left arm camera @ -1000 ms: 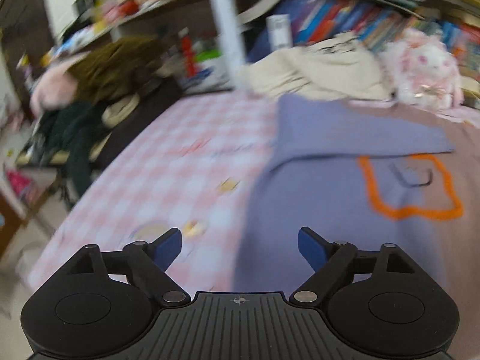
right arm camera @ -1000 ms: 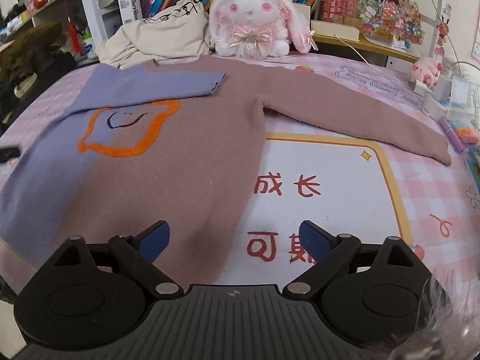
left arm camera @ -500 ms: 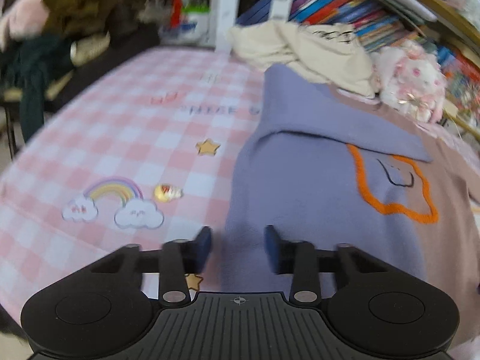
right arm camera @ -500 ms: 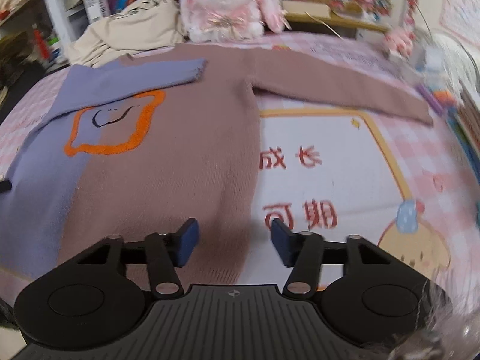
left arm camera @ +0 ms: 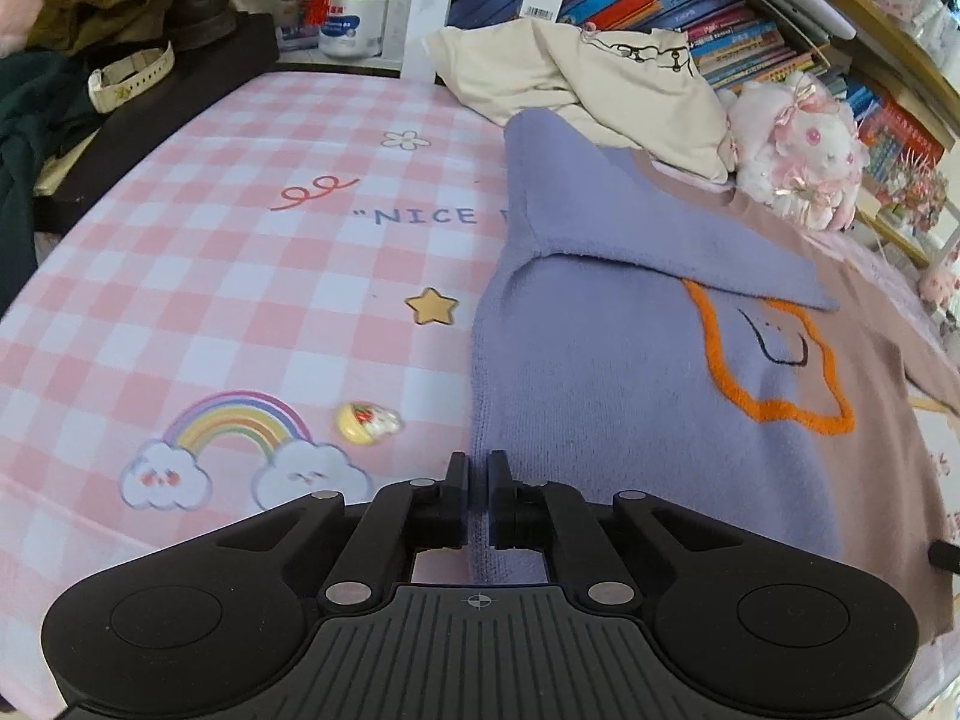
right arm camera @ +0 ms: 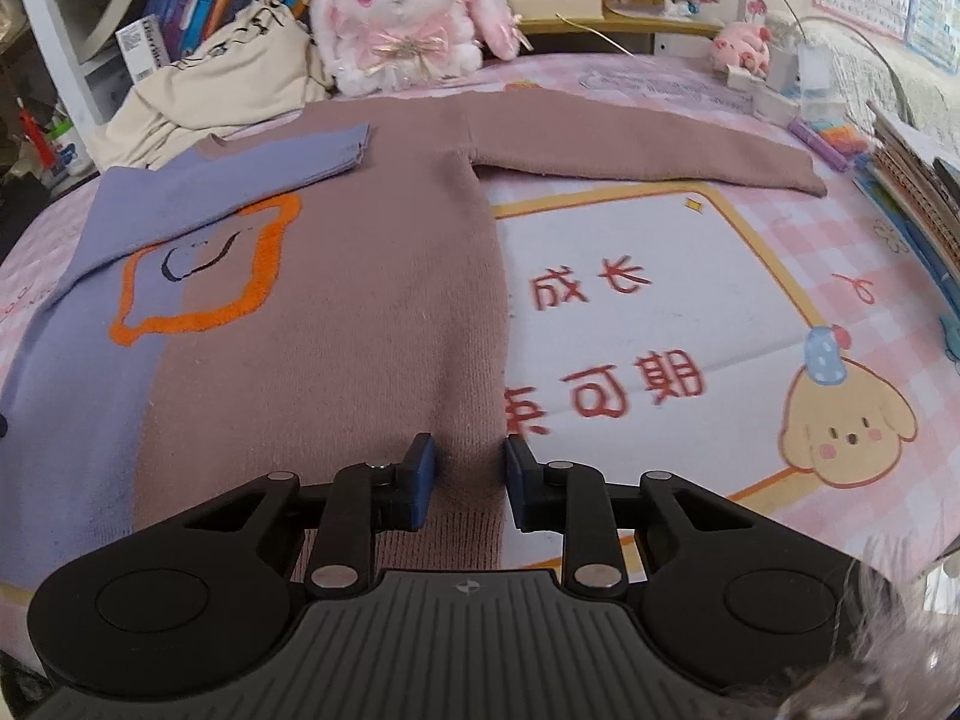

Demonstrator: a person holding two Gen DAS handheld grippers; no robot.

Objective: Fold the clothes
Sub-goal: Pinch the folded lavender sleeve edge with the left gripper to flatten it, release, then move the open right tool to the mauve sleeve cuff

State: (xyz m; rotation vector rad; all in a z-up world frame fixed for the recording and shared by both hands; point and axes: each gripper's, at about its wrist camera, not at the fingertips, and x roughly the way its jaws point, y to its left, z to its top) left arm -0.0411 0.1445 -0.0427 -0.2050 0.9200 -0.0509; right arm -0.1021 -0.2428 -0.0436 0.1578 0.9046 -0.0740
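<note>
The sweater lies flat on the checked cloth, hem at six o'clock. The left gripper is clamped on the purple hem corner; the right gripper's jaws are closing around the brown hem corner. Both should lift evenly, folding toward twelve o'clock. Open cloth lies at three o'clock; the plush rabbit crowds twelve.

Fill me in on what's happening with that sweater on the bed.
A person with a handheld gripper in each hand is folding a purple-and-brown sweater spread flat on the pink checked sheet. The purple sleeve is already folded across the chest; the brown sleeve lies stretched out. The left gripper is pinched shut on the sweater's purple bottom corner. The right gripper is closing, with the brown bottom corner between its jaws.
</note>
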